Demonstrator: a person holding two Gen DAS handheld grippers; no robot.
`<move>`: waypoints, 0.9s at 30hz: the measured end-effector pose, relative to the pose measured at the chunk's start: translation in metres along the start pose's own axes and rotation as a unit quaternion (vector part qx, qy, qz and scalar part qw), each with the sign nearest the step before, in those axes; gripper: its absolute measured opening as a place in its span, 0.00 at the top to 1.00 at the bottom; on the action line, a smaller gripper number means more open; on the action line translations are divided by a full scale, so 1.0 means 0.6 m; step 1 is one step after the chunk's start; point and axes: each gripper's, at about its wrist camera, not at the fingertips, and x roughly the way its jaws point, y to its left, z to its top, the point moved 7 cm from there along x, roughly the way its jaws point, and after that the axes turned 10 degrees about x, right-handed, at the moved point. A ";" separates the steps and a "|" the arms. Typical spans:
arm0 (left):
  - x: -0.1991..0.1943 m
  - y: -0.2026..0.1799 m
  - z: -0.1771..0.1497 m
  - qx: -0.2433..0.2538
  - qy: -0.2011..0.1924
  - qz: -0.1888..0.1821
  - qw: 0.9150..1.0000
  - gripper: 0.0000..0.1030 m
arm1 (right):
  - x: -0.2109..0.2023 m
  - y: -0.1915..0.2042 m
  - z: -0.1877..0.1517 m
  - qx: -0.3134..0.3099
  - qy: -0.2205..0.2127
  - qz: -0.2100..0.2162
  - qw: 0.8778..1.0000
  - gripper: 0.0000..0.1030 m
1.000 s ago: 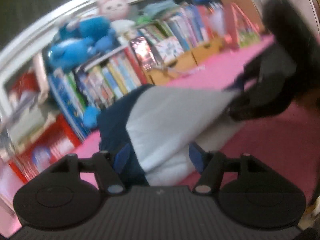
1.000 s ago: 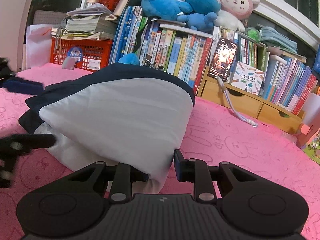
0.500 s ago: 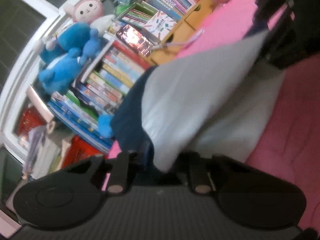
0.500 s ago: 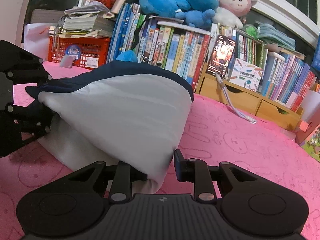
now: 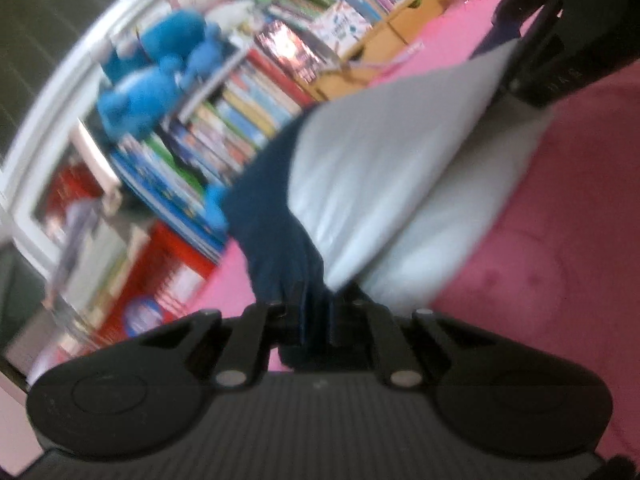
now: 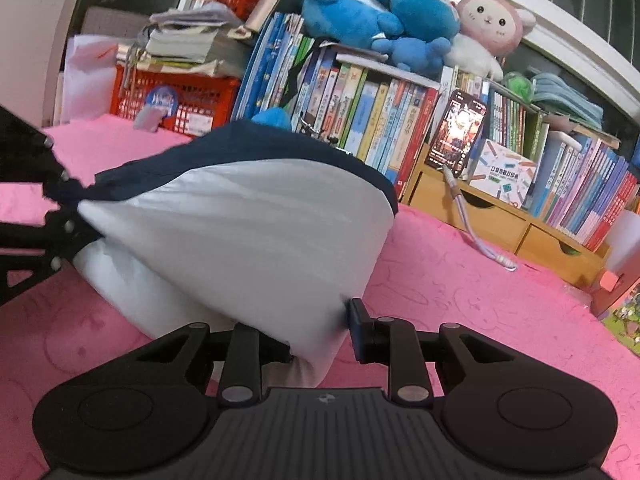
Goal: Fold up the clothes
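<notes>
While both claws pinch it, the garment (image 6: 248, 224) shows pale lining, navy-edged

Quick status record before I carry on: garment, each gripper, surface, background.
garment: navy and white garment, lifted in a fold, lower layer lying on the mat
left gripper: shut on the garment's navy edge
right gripper: shut on the white corner
surface: pink mat
background: bookshelf with plush toys on top, red basket to the left
</notes>
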 end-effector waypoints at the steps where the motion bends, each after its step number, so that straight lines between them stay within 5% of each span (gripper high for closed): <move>1: -0.001 0.006 0.000 -0.025 0.000 -0.010 1.000 0.91 | 0.001 -0.001 -0.001 0.001 0.001 0.000 1.000 0.73; 3: -0.006 0.027 -0.002 -0.100 0.000 -0.038 0.994 0.90 | 0.002 -0.004 -0.003 0.002 0.003 -0.001 1.000 0.70; 5: -0.015 0.064 -0.017 -0.228 -0.004 -0.076 0.971 0.86 | 0.004 -0.006 -0.005 0.003 0.006 -0.002 1.000 0.69; 8: -0.029 0.113 -0.048 -0.399 -0.012 -0.116 0.910 0.79 | 0.005 -0.006 -0.007 0.002 0.008 -0.001 1.000 0.68; 15: -0.059 0.142 -0.135 -0.604 -0.005 -0.156 0.781 0.75 | 0.005 -0.011 -0.007 0.010 0.009 0.000 1.000 0.68; 19: -0.066 0.128 -0.156 -0.669 -0.046 -0.250 0.698 0.59 | 0.000 -0.006 -0.005 -0.004 -0.002 -0.013 1.000 0.67; 22: -0.065 0.133 -0.158 -0.706 -0.091 -0.284 0.643 0.54 | -0.015 0.024 -0.001 -0.062 -0.033 -0.030 0.997 0.55; 25: -0.058 0.146 -0.172 -0.738 -0.119 -0.292 0.597 0.53 | -0.031 0.072 0.001 -0.141 -0.065 -0.024 0.988 0.43; 27: -0.056 0.149 -0.187 -0.755 -0.125 -0.292 0.573 0.51 | -0.035 0.106 0.001 -0.189 -0.080 -0.010 0.979 0.41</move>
